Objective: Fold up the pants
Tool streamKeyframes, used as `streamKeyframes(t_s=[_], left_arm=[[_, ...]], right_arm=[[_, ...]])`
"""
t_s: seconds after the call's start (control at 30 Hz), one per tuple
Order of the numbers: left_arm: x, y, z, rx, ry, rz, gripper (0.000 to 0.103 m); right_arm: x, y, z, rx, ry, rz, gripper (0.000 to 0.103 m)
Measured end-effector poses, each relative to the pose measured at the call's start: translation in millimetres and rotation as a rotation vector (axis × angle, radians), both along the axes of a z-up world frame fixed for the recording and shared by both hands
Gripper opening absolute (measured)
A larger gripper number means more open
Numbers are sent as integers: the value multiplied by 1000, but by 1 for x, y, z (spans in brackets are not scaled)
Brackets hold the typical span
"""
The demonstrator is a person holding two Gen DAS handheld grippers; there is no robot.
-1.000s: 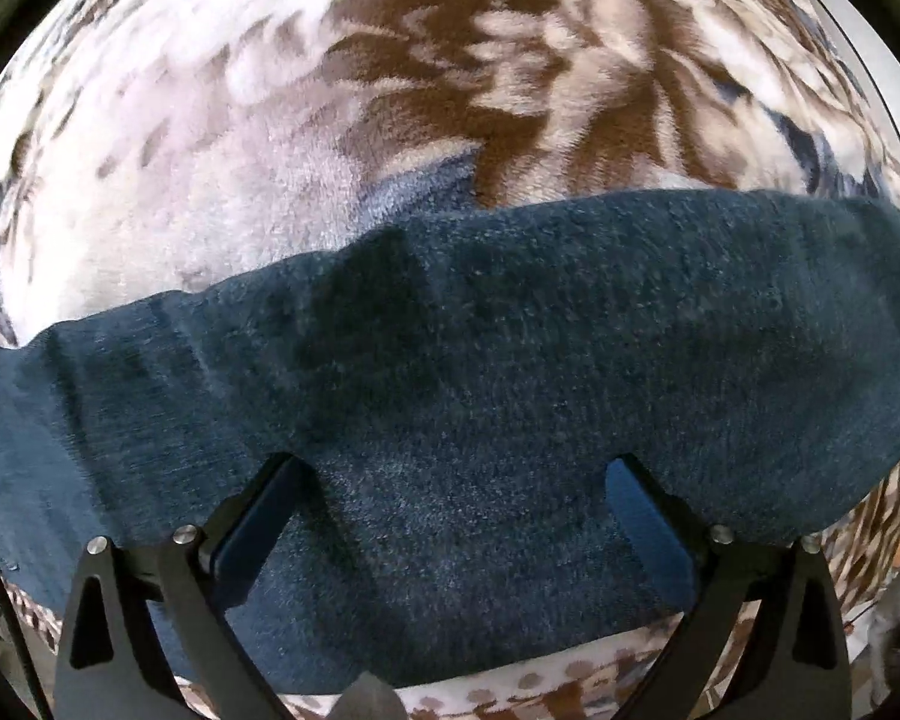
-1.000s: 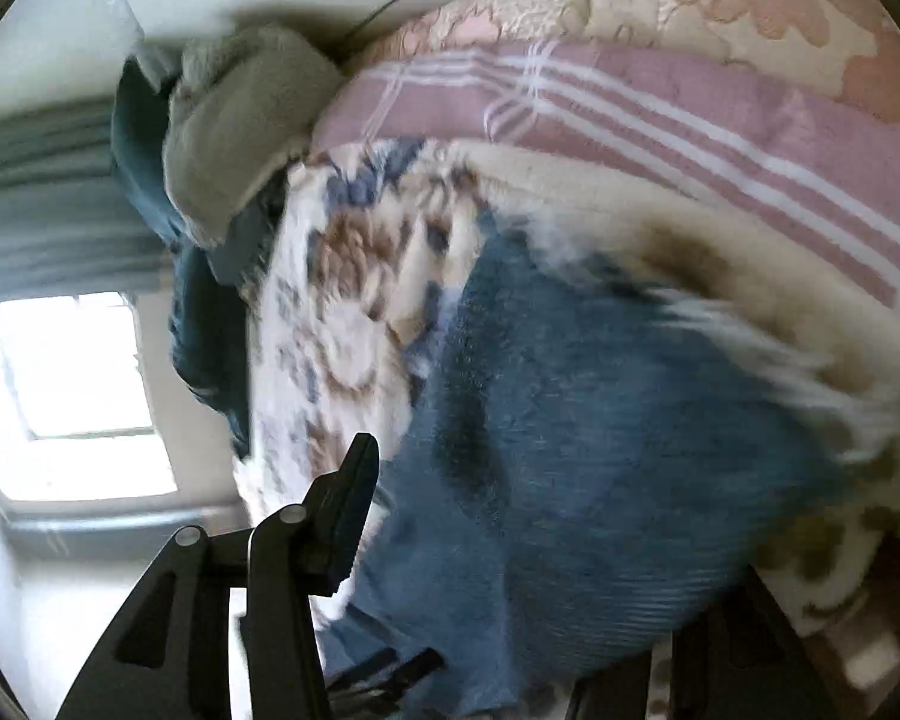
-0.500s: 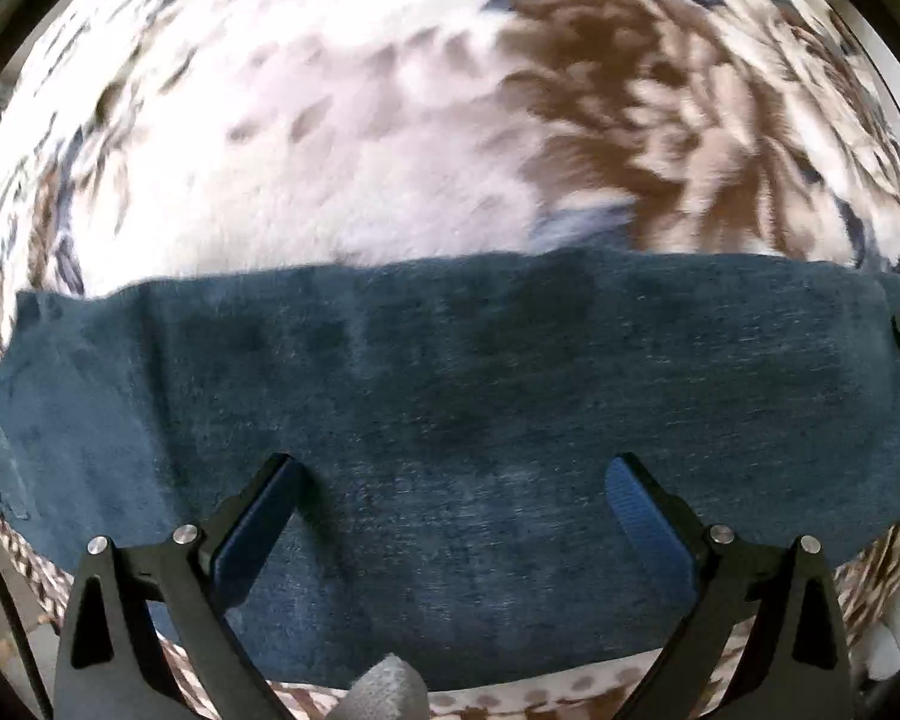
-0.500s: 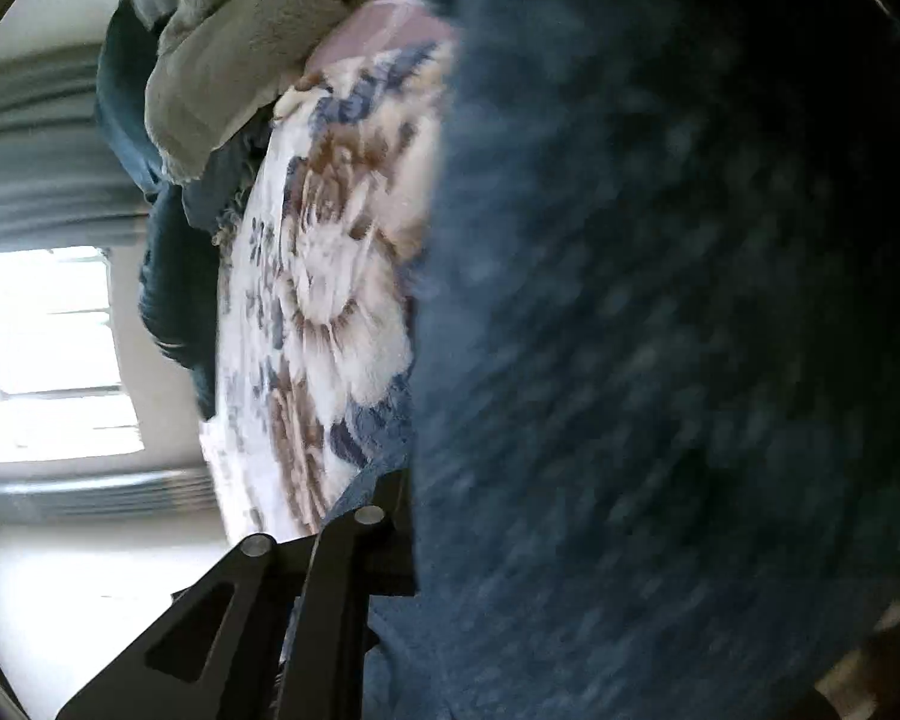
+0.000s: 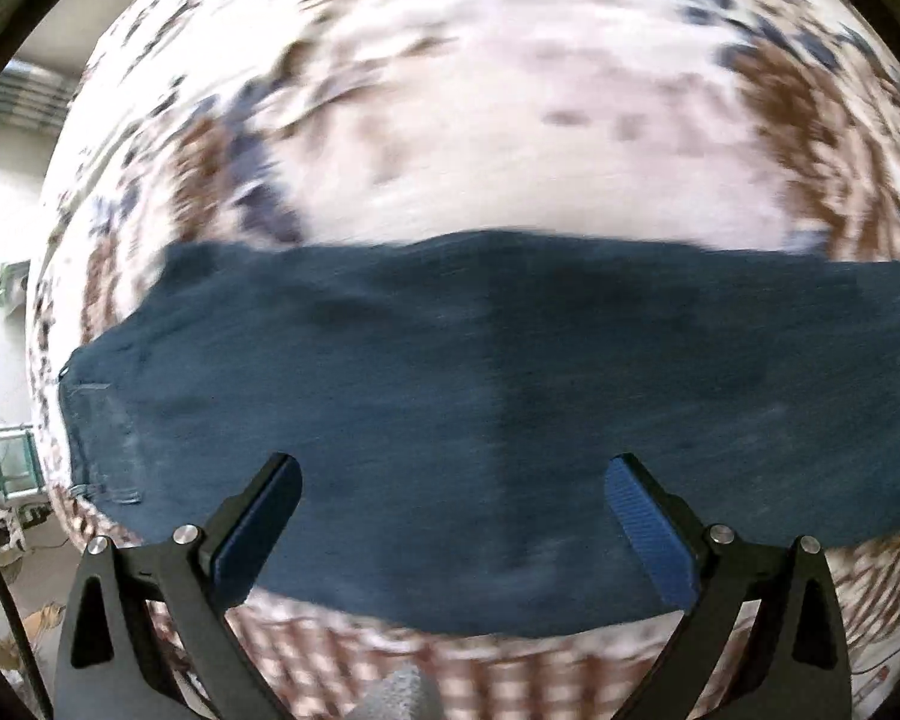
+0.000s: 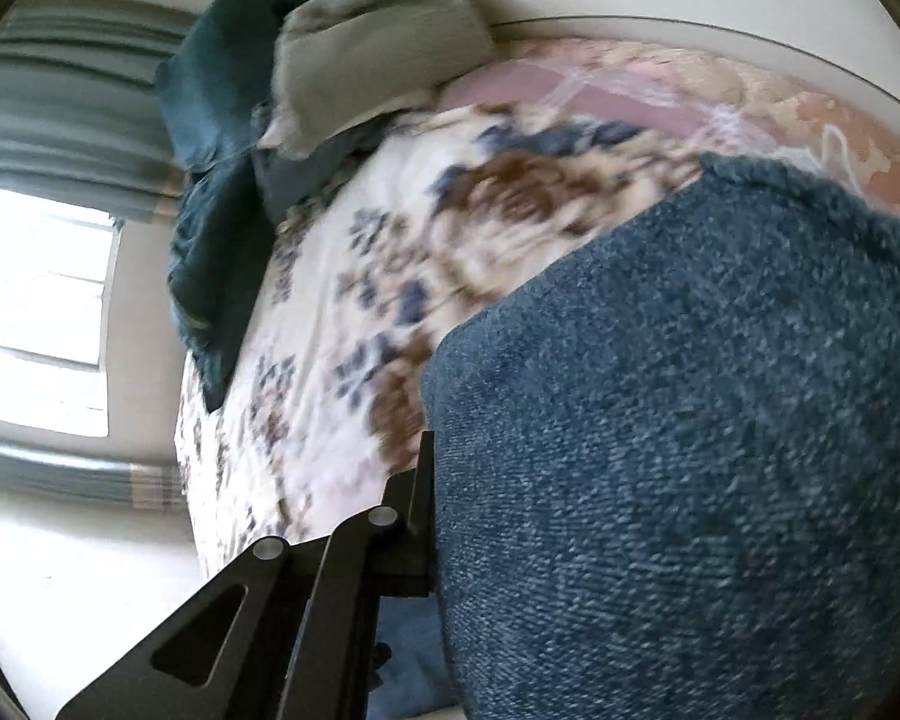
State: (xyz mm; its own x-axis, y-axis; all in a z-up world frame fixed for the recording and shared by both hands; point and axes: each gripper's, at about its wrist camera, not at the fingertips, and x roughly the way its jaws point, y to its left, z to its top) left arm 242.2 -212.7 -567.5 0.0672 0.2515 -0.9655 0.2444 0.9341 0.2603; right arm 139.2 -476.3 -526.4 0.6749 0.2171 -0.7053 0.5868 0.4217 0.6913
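From the left wrist, the pants [image 5: 480, 420] lie as a long dark band across the floral blanket [image 5: 480, 150]. The left gripper [image 5: 450, 516] hangs over their near edge, released, holding nothing.

From the right wrist, denim fills the frame and drapes over the right gripper [image 6: 432, 510]; only one finger [image 6: 414, 504] shows, so I cannot tell its grip. A heap of clothes [image 6: 330, 72] sits beyond the pants on the blanket.

My worry: that denim sliding off and spoiling the fold. No readable writing anywhere.
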Motion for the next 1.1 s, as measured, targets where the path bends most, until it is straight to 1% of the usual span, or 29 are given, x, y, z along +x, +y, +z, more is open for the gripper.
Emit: streamKeyframes(t_s=[0.03, 0.13, 0.23, 0.3, 0.33, 0.4, 0.47, 0.53, 0.57, 0.6, 0.63, 0.67, 0.7, 0.77, 0.83, 0.87, 0.9, 0.93, 0.97, 1.03, 1.1], left_arm=[[4, 10, -1, 6, 0, 10, 103], [17, 49, 3, 21, 14, 52, 103], [22, 103, 5, 29, 33, 105, 103], [16, 128, 7, 38, 31, 137, 103], [17, 149, 7, 47, 30, 162, 103], [15, 182, 8, 59, 31, 207, 103], [14, 217, 10, 70, 25, 261, 103], [7, 247, 14, 74, 22, 319, 103], [5, 266, 16, 76, 18, 350, 103], [-1, 274, 21, 79, 14, 372, 103], [-4, 293, 22, 83, 9, 400, 103], [-8, 302, 25, 88, 7, 418, 103], [-10, 313, 26, 92, 7, 435, 103], [-15, 334, 31, 92, 3, 470, 103], [-20, 348, 36, 86, -3, 497, 103], [-20, 353, 37, 78, -6, 505, 103], [-22, 356, 39, 69, -9, 515, 103], [-23, 357, 41, 62, -11, 523, 103], [-23, 360, 42, 57, -15, 531, 103], [-24, 363, 43, 45, -18, 552, 103], [-25, 368, 41, 27, -17, 582, 103]], right_arm=[[-4, 10, 4, -6, -1, 15, 6], [18, 55, 11, 0, 2, 59, 6], [36, 108, 10, 7, 15, 109, 6], [51, 150, 6, 5, 25, 154, 6], [55, 169, 4, 1, 30, 179, 6], [69, 219, -2, -34, 55, 260, 6], [83, 270, -7, -111, 83, 365, 6], [95, 323, -15, -225, 123, 481, 6], [101, 351, -21, -308, 163, 539, 7], [107, 379, -29, -392, 203, 605, 9], [112, 399, -39, -457, 249, 672, 11], [117, 424, -51, -549, 332, 751, 17], [120, 443, -59, -600, 383, 808, 22], [121, 461, -60, -602, 384, 875, 43], [117, 474, -48, -547, 346, 942, 54], [113, 477, -38, -520, 313, 964, 56], [109, 475, -27, -468, 277, 973, 58], [105, 470, -19, -407, 249, 971, 64], [101, 459, -9, -353, 228, 940, 67], [94, 437, 2, -313, 228, 862, 67], [89, 415, 3, -286, 266, 799, 67]])
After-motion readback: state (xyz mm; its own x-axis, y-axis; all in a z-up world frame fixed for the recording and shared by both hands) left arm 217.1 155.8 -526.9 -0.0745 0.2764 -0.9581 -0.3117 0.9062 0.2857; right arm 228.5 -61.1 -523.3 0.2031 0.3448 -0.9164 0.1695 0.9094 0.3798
